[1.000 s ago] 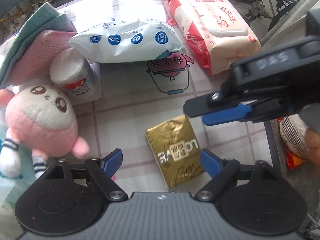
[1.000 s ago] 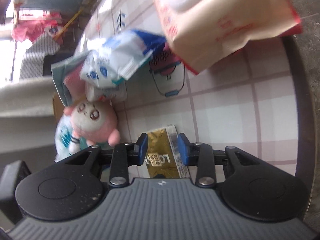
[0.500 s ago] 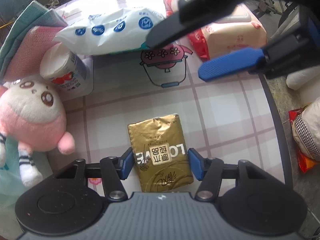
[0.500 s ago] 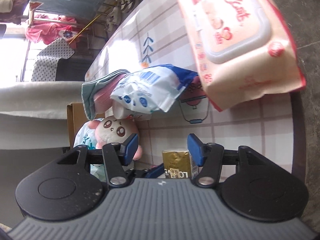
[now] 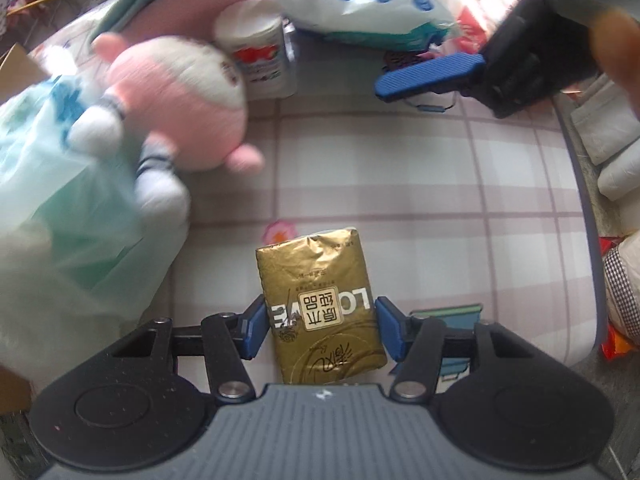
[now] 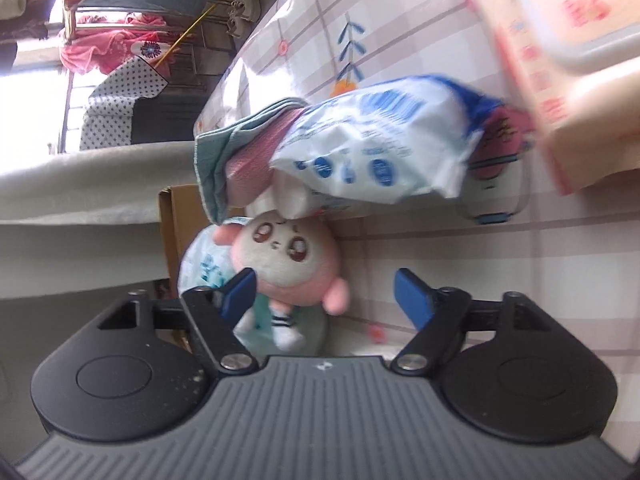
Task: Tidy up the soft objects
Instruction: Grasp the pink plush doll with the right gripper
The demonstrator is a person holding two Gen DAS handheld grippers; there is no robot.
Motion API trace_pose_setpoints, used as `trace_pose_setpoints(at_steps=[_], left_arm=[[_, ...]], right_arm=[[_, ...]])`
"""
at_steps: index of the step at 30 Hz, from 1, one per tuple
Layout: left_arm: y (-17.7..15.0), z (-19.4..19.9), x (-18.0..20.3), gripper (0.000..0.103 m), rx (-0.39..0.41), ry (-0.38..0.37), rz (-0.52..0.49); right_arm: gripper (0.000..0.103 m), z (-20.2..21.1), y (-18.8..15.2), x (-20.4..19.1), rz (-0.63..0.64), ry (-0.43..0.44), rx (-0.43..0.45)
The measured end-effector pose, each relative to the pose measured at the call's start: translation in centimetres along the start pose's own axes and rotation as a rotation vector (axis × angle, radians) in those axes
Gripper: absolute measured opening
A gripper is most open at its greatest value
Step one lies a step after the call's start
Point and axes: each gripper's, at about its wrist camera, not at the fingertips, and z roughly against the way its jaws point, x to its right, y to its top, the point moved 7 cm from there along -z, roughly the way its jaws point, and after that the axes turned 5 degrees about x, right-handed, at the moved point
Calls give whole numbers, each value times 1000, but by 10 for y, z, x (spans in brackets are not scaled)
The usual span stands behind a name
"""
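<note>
Since a second ago the left gripper (image 5: 320, 330) is carrying the gold tissue pack (image 5: 320, 312) across the checked tablecloth (image 5: 420, 184) toward the pink plush toy (image 5: 180, 108), which is now sitting much closer in the left wrist view. Left blue pads are pressing both long sides of the pack; its jaws were closing earlier in that second and are now holding steady on it. Pack's long axis is running straight away from the gripper, along the fingers.

Right gripper (image 6: 324, 294) is backing off and has just been opening; jaws are standing wide with nothing between them. Its blue finger (image 5: 430, 74) is showing at the far side of the table, well apart from the pack.

Plush is lying ahead and to the left of the pack, leaning on a pale plastic bag (image 5: 60, 216). Left hand is judged nearer for any placing beside it.
</note>
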Motion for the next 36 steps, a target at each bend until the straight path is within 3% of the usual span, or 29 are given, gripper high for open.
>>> trace_pose_setpoints(at_steps=[1,5,10,19,25,29,36], left_arm=[[-3,1,-4,57,-2,4,10],[-10,4,-18,57,-5,12,39],[-15,1,-27,57,-4,7,66],[-29,2,-39,57,-4,-14,102],[-35,7,-44,57,-4,-23,109],[-32,16,-51,57,1,-43,107],[-29,70,-89,57,14,-118,147]], right_arm=[[93,-9,-1,-4,-21,15,-10],[100,-58,-6,-20,-78,17,-68],[102,-94,-10,-22,-140,-40,-88],[102,-128,-16,-27,-176,-68,-96],[102,-139,-17,-27,-220,-38,-76],[94,-136,-21,-29,-203,-32,-47],[90,-107,-33,-28,-222,-44,-22]])
